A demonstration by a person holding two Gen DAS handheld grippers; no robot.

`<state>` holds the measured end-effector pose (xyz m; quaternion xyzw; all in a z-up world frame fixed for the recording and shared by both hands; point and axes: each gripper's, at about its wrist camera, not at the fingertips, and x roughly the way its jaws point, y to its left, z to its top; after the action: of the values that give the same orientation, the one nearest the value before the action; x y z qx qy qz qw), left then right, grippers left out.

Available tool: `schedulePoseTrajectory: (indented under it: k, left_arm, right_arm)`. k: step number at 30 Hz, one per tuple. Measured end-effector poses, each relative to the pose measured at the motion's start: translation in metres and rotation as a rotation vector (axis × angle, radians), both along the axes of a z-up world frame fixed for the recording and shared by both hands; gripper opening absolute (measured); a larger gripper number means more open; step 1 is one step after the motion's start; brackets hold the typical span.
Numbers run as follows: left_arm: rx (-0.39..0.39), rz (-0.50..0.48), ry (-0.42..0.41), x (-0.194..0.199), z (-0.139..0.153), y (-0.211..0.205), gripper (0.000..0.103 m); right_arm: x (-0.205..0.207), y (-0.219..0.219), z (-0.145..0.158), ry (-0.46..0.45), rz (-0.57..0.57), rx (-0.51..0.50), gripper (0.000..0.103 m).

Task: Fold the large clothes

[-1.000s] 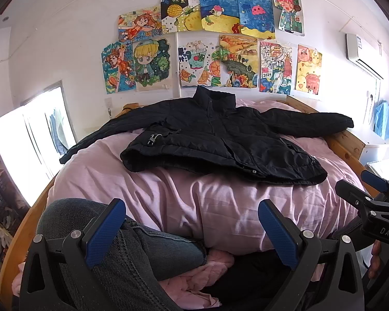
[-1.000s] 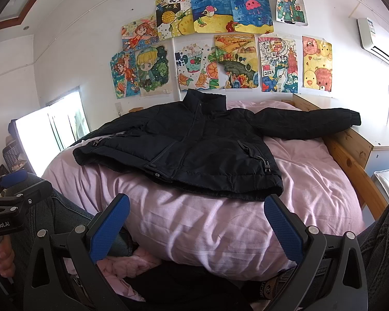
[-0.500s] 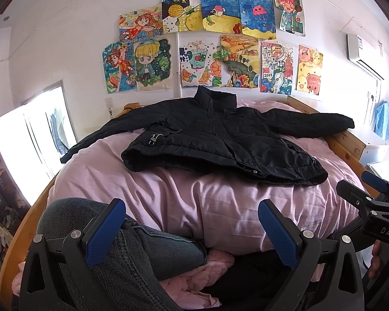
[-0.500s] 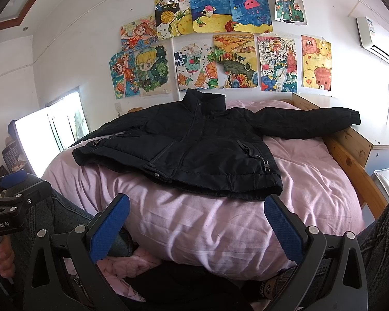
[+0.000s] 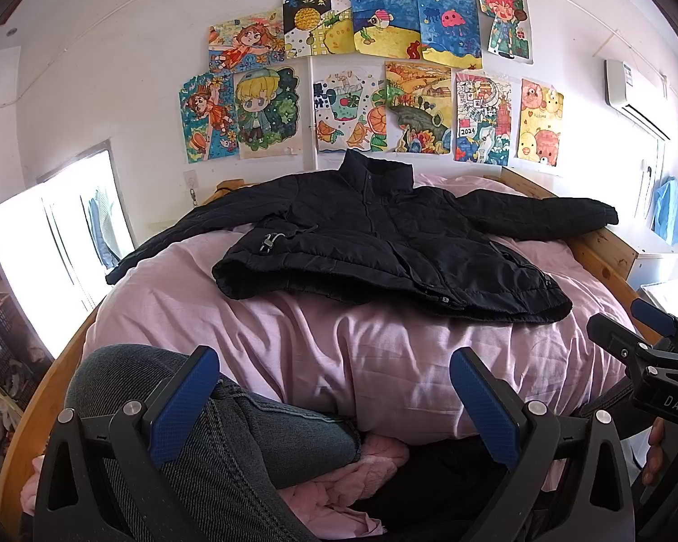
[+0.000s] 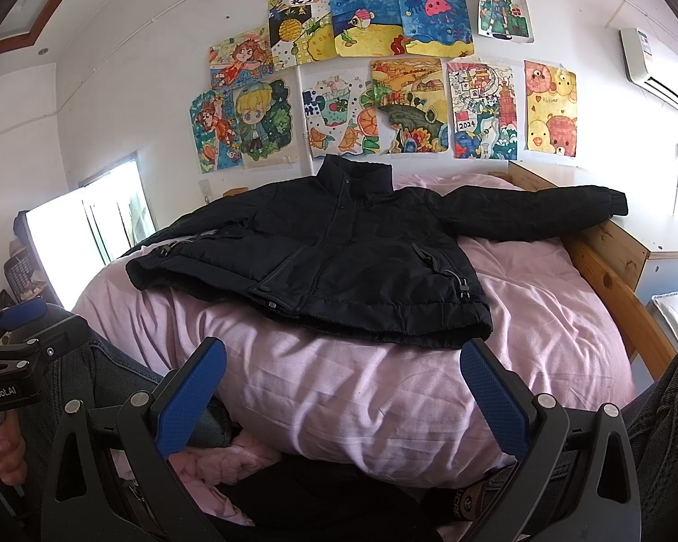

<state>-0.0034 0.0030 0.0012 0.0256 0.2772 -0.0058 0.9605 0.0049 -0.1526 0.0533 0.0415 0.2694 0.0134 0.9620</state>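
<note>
A black padded jacket (image 5: 384, 244) lies front-up on a pink duvet (image 5: 384, 352) that covers a wooden-framed bed (image 5: 605, 248). Its collar points to the far wall, its hem faces the near edge, and both sleeves spread out, one to the left and one to the right; the right sleeve's cuff reaches the bed's wooden side rail. The jacket is unfolded.

The left gripper (image 5: 339, 399) hangs at the near end of the bed, its blue-padded fingers (image 5: 183, 406) spread wide apart with nothing between them. It sits above a knee in grey jeans (image 5: 230, 442), well short of the jacket's hem. The right gripper (image 6: 343, 395) is likewise spread wide and empty, near the duvet's near edge and apart from the jacket (image 6: 330, 257). Each gripper shows at the edge of the other's view.

A crumpled pink quilted cloth (image 5: 339, 483) lies low between the knee and the duvet. Children's coloured drawings (image 5: 375, 72) cover the far wall, an air conditioner (image 5: 633, 90) sits high on the right, and a bright window (image 5: 54, 235) is on the left.
</note>
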Motion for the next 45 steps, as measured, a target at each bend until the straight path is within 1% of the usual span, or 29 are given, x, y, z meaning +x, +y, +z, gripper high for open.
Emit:
schedulePoseTrajectory:
  k: [38, 41, 45]
  left_arm:
    - [-0.001, 0.000, 0.001, 0.0004, -0.0003, -0.0003, 0.103]
    - [-0.001, 0.001, 0.005, 0.0018, -0.0027, -0.0008, 0.103]
    - [0.016, 0.011, 0.035, 0.0052, -0.0056, -0.0016, 0.103]
  right_arm:
    - [0.0042, -0.0001, -0.0016, 0.003, -0.001, 0.003, 0.102]
    - [0.0047, 0.0004, -0.0019, 0.008, -0.001, 0.002, 0.102]
    - [0.0075, -0.0002, -0.0045, 0.023, -0.005, -0.002, 0.102]
